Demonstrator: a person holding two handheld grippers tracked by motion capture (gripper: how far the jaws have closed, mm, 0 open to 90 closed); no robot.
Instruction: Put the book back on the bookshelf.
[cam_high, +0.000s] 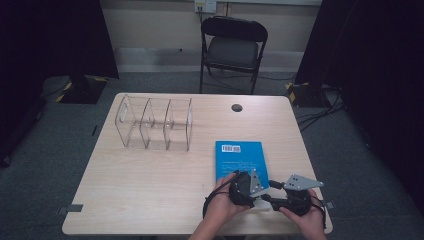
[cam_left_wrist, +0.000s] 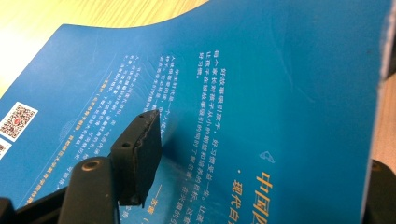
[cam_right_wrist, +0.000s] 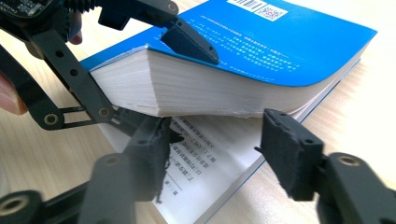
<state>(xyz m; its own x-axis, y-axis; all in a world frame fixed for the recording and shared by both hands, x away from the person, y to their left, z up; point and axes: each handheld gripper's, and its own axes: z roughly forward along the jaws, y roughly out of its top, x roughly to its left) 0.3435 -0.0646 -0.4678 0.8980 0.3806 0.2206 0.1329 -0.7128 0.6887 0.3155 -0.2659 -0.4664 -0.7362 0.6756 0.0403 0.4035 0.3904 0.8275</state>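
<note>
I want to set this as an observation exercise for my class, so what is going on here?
A person at a table works a blue book with two hand-held grippers. The left gripper has a thick block of pages and the cover between its jaws, lifted off the bottom pages, one pad on the cover. The right gripper sits open at the lifted corner, over the exposed printed page. A clear divided rack stands apart, untouched.
</note>
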